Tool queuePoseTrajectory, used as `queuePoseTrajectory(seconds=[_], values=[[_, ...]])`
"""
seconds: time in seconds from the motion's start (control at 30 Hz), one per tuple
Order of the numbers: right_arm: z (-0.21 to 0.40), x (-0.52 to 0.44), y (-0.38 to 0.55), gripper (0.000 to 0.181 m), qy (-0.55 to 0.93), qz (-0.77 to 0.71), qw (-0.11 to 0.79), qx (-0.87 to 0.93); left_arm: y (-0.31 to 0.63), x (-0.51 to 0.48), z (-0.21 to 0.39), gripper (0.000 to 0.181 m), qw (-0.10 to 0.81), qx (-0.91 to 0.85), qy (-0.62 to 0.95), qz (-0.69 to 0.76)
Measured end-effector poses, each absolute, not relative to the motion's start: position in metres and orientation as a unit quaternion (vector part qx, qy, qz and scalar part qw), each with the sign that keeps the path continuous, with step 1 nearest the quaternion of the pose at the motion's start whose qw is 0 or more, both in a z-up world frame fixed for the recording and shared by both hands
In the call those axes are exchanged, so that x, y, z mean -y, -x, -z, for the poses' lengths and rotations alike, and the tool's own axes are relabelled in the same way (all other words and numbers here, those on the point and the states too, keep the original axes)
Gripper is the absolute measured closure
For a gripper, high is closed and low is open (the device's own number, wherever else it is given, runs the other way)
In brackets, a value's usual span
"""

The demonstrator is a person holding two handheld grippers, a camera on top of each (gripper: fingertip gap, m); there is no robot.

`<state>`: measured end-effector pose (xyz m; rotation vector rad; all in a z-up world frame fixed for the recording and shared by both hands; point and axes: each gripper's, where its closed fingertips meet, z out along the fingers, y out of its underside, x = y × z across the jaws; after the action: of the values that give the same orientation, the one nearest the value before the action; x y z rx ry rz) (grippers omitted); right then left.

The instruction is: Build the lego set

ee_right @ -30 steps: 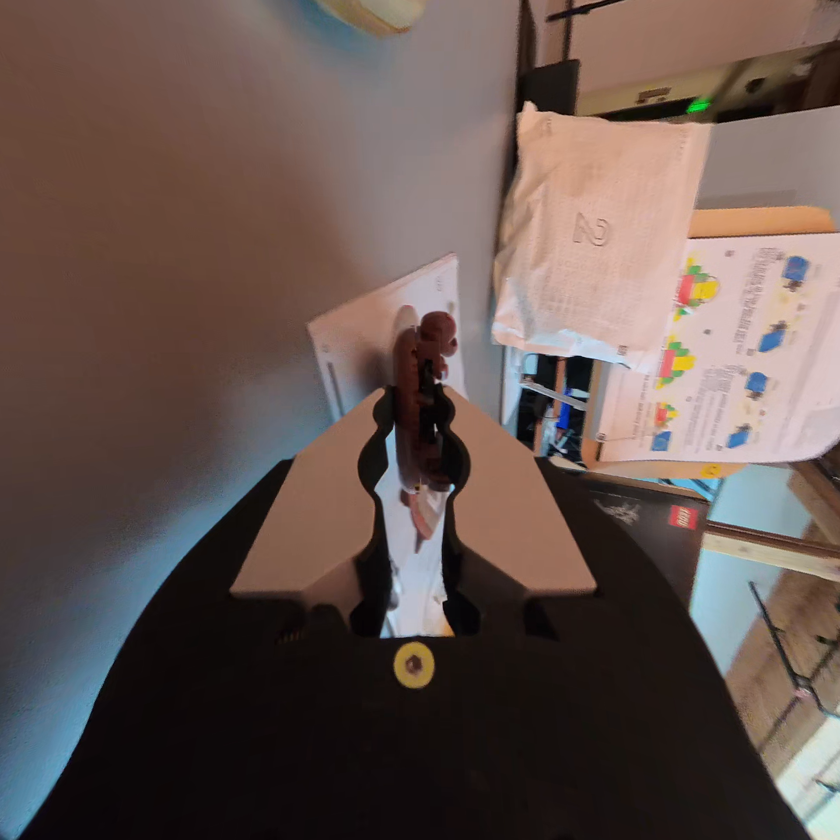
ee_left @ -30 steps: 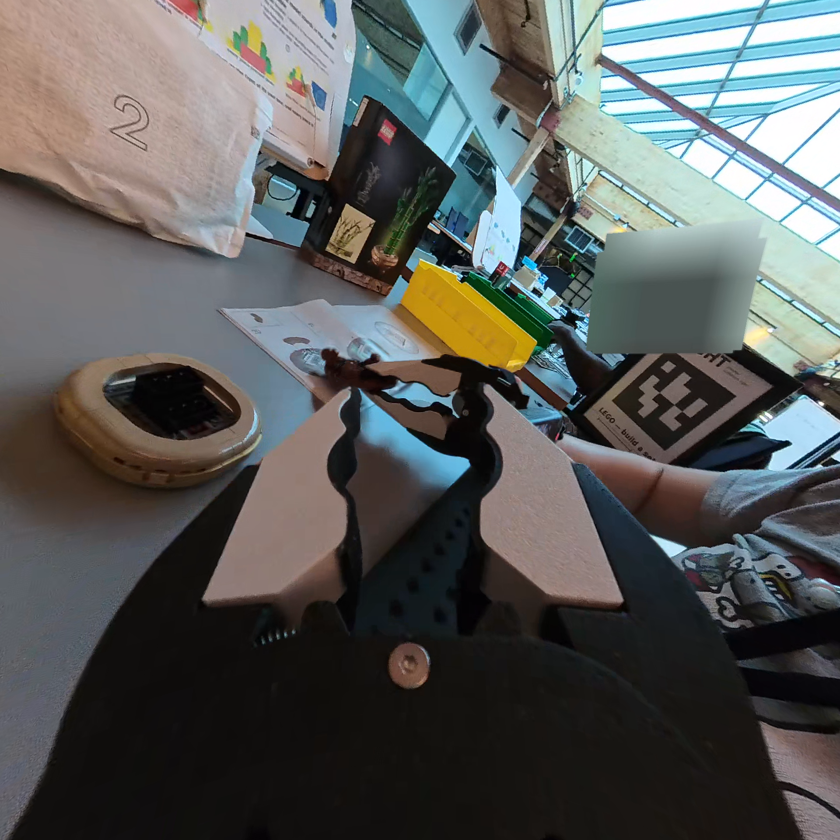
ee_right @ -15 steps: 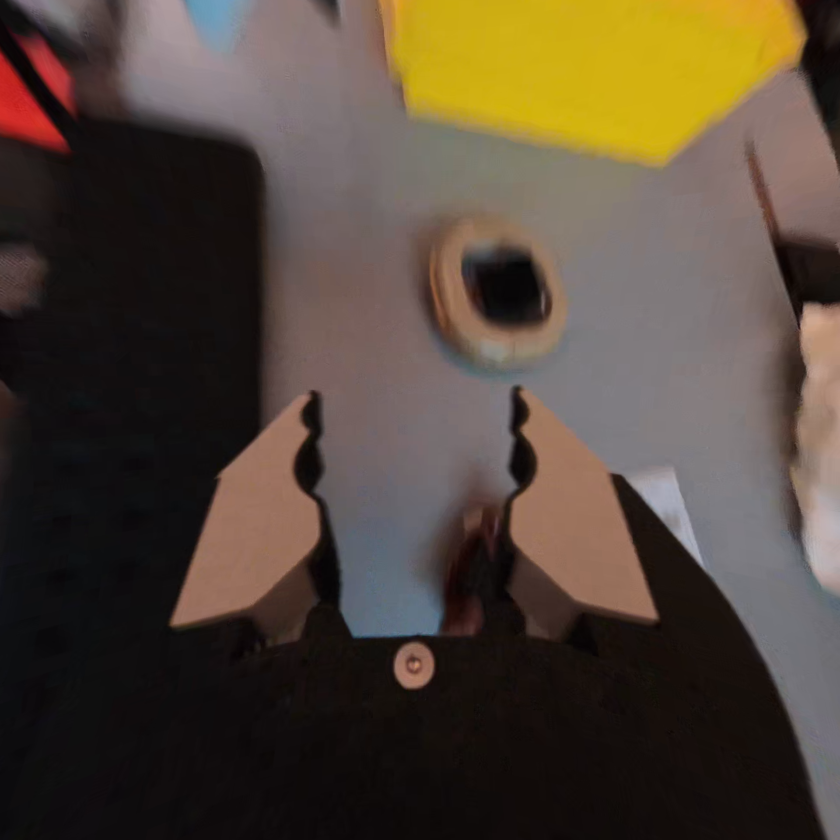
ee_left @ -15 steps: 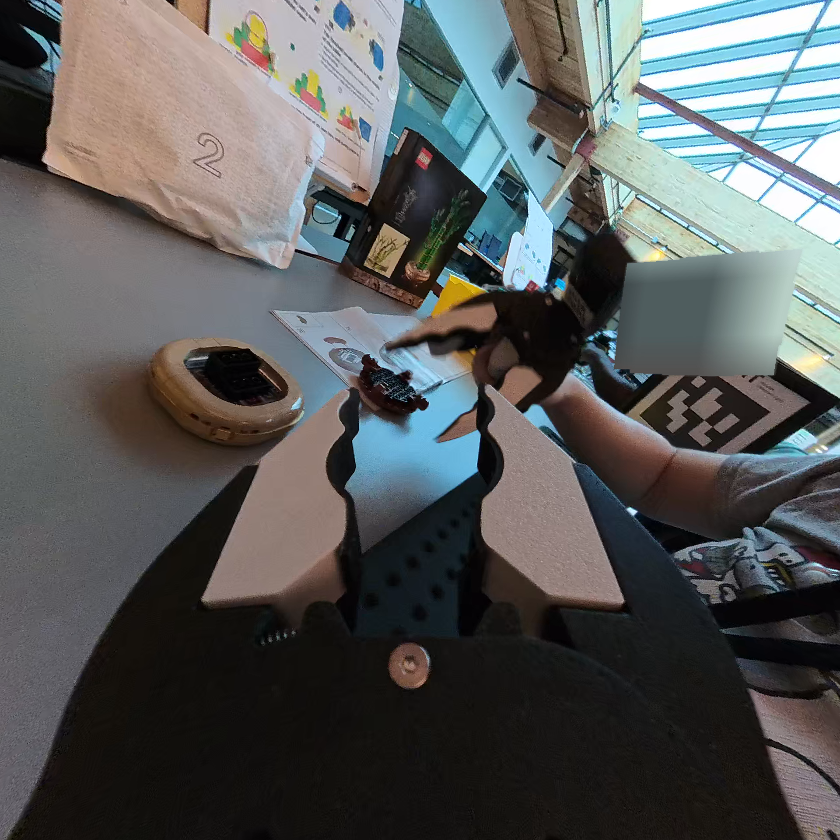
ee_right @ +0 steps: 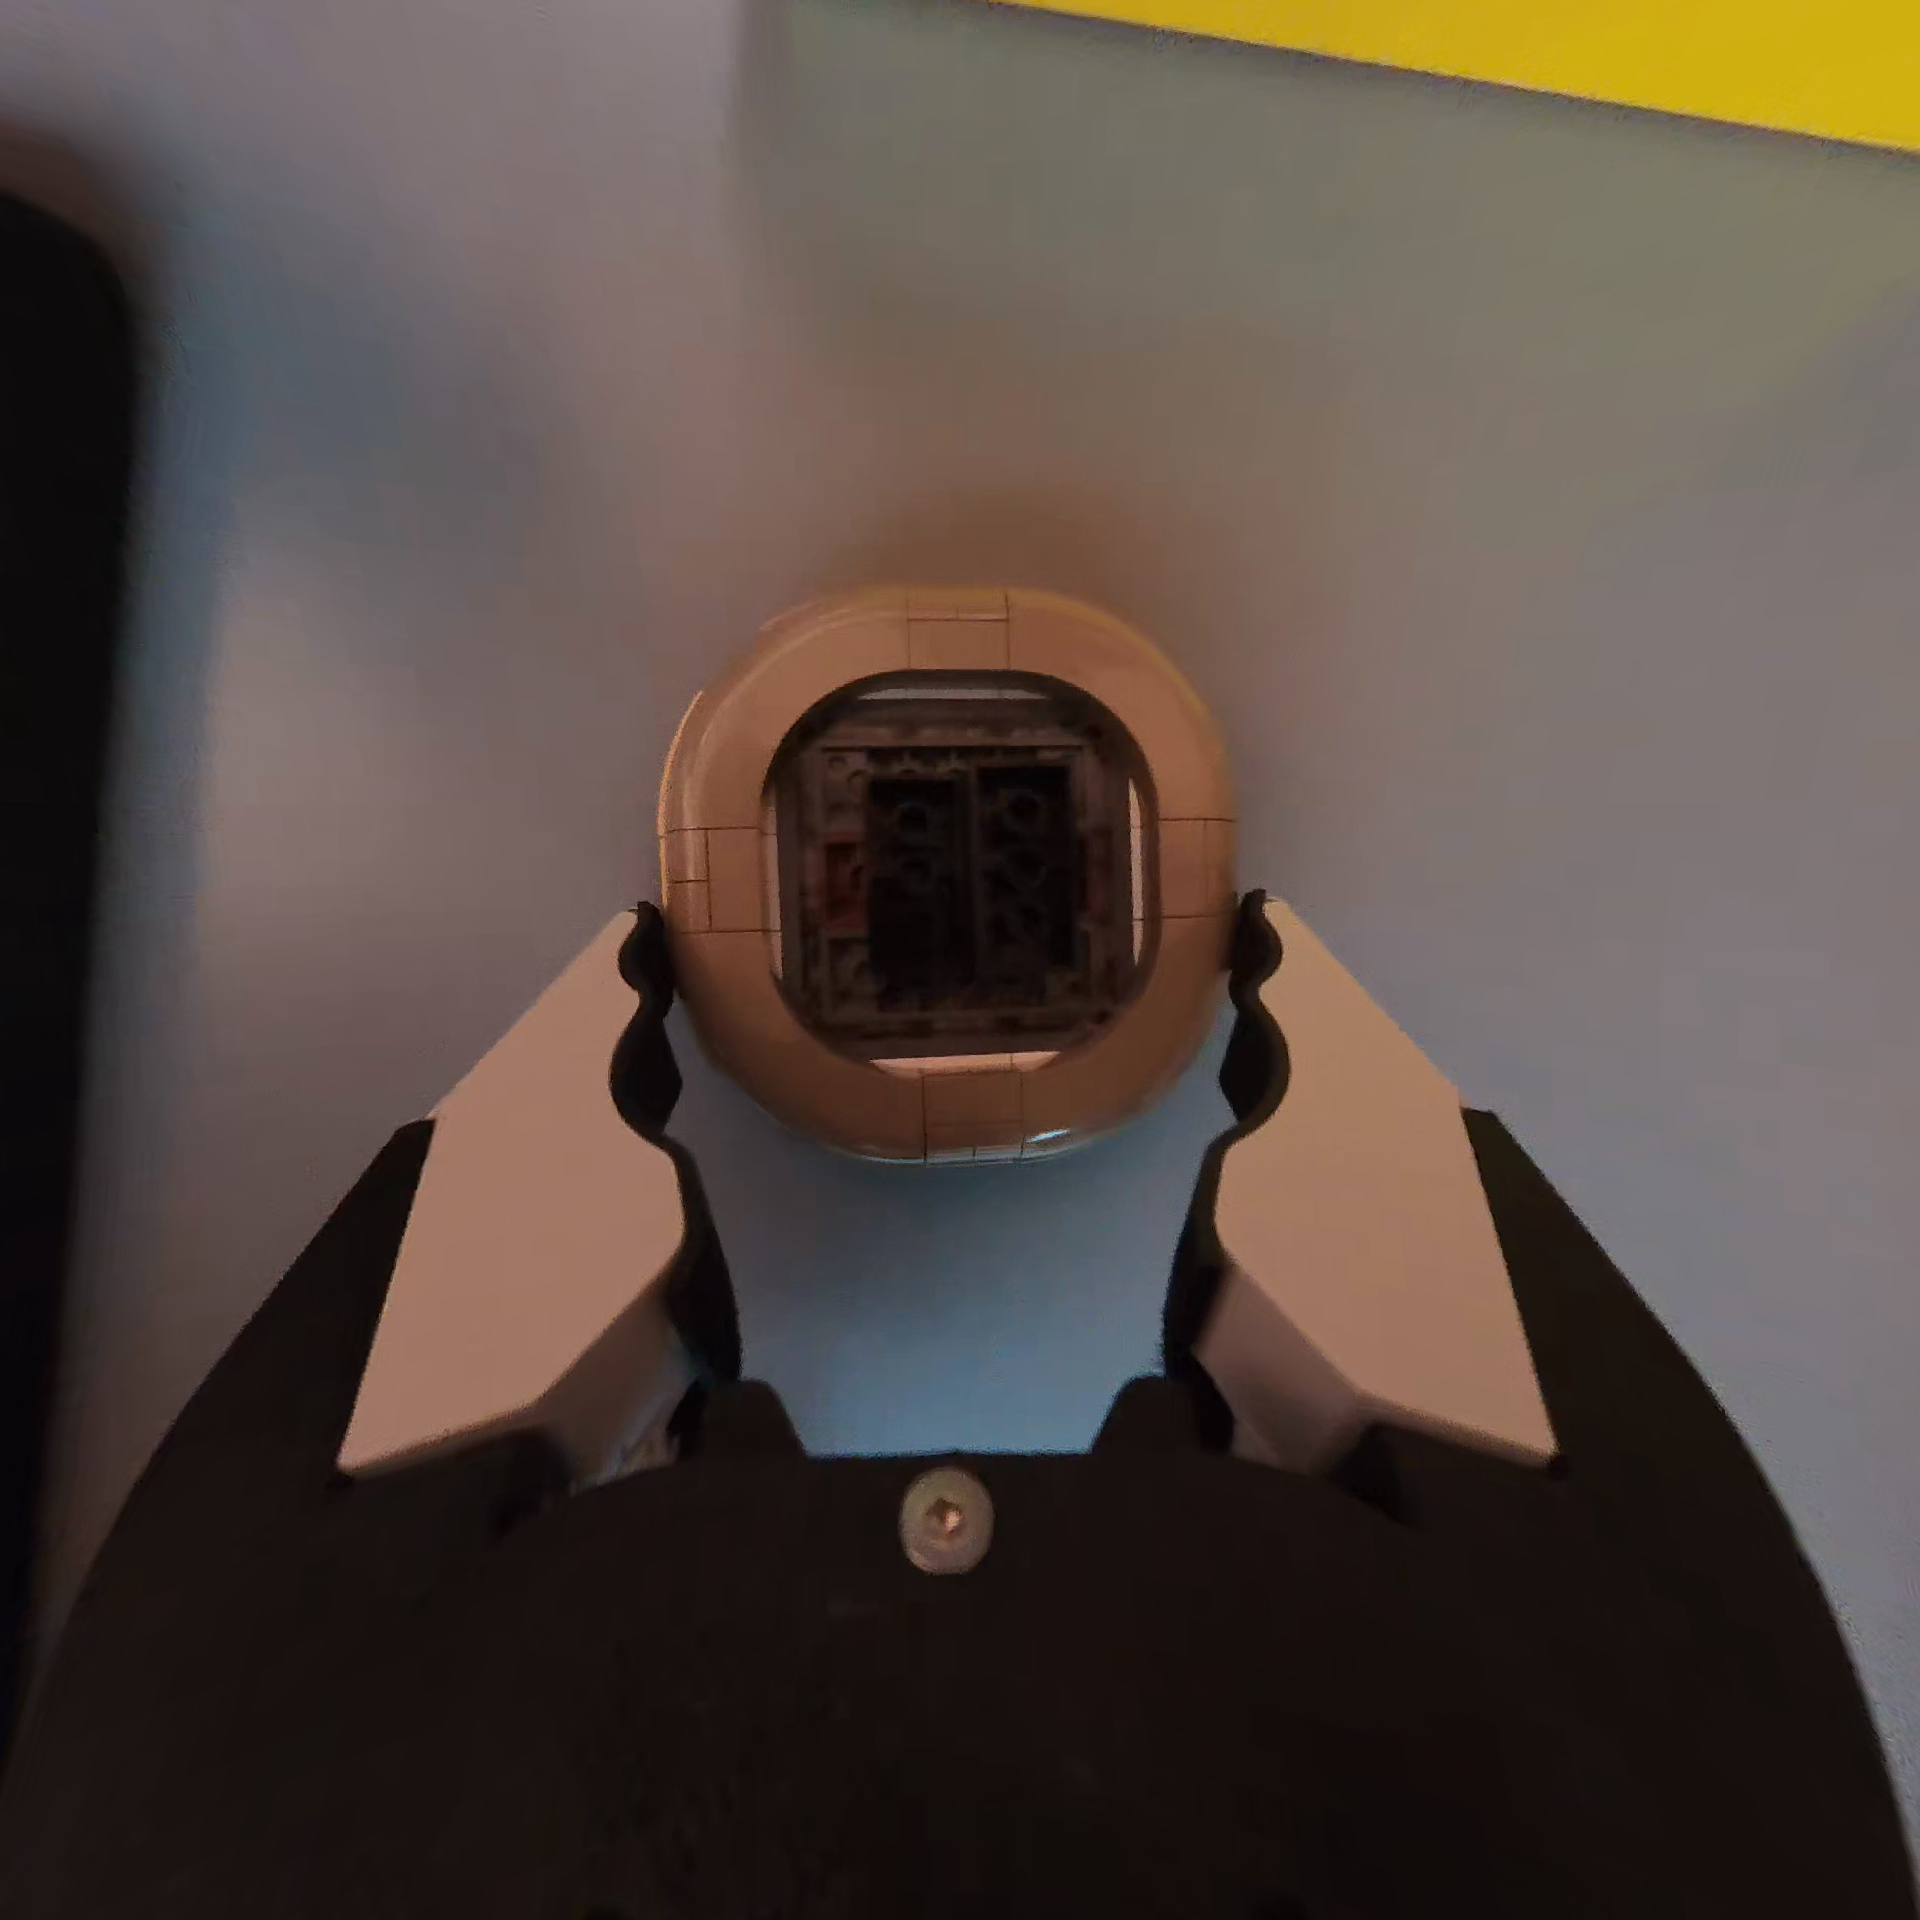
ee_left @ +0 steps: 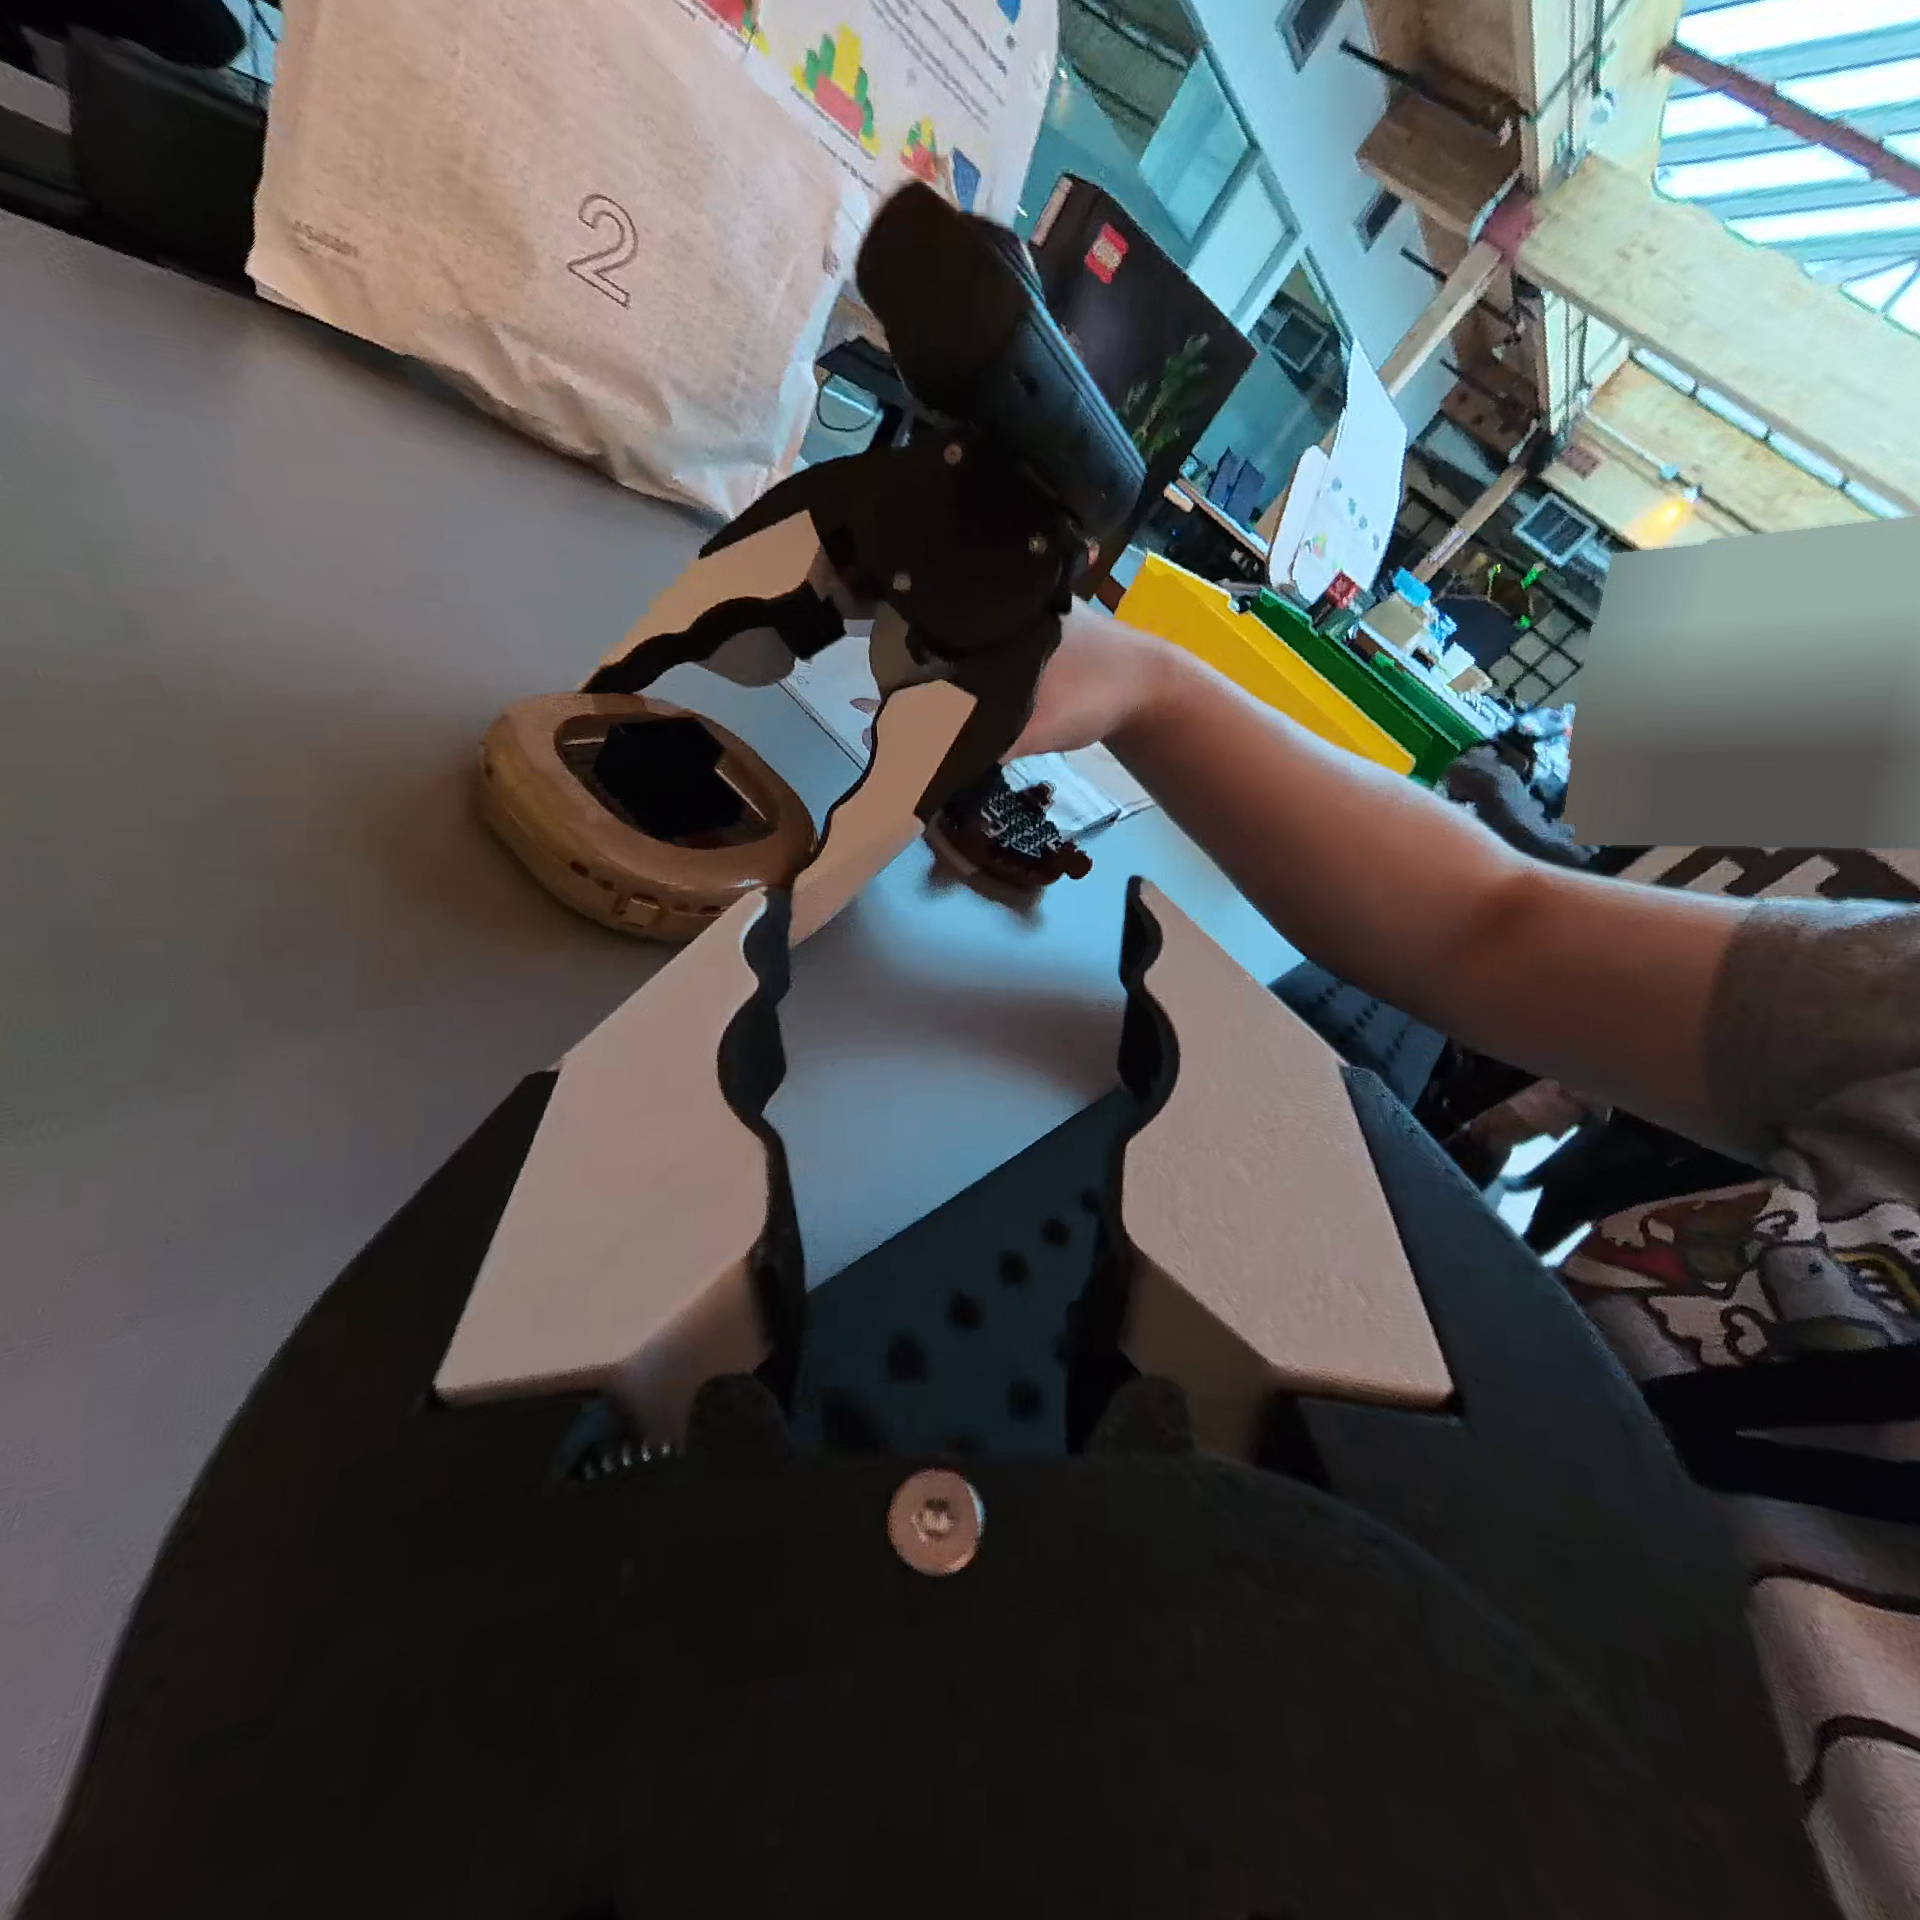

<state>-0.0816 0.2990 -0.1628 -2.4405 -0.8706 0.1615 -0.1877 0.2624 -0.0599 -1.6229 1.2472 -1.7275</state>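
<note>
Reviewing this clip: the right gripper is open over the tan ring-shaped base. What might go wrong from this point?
1. The right gripper straddles the tan base with its fingers near the widest part of the rounded rim; closing there may let it slip or tilt.
2. The small brown piece lies loose on the table just behind that gripper's lower finger; a sweep might knock it away.
3. The left gripper is open and empty, so nothing steadies the base.

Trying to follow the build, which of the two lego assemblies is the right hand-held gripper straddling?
The tan rounded base with the dark square centre. The right hand-held gripper is open around it. The small reddish-brown assembly lies apart.
</note>
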Motion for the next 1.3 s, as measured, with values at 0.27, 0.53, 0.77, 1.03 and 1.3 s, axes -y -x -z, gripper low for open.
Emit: queuePoseTrajectory(seconds=[0.27, 0.53, 0.77, 1.03, 1.3], values=[[0.114, -0.287, 0.088, 0.113, 0.867, -0.129, 0.387, 0.286, 0.153, -0.279, 0.076, 0.102, 0.264, -0.495, 0.594, 0.576], [0.107, -0.266, 0.058, 0.150, 0.869, -0.066, 0.409, 0.271, 0.138, -0.269, 0.077, 0.110, 0.207, -0.497, 0.590, 0.601], [0.110, -0.267, 0.061, 0.151, 0.867, -0.067, 0.399, 0.291, 0.150, -0.251, 0.076, 0.109, 0.192, -0.503, 0.593, 0.599], [0.100, -0.264, 0.053, 0.150, 0.865, -0.067, 0.415, 0.272, 0.158, -0.241, 0.070, 0.110, 0.186, -0.500, 0.586, 0.610], [0.092, -0.259, 0.063, 0.122, 0.856, -0.061, 0.445, 0.257, 0.185, -0.229, 0.068, 0.110, 0.218, -0.500, 0.579, 0.605]])
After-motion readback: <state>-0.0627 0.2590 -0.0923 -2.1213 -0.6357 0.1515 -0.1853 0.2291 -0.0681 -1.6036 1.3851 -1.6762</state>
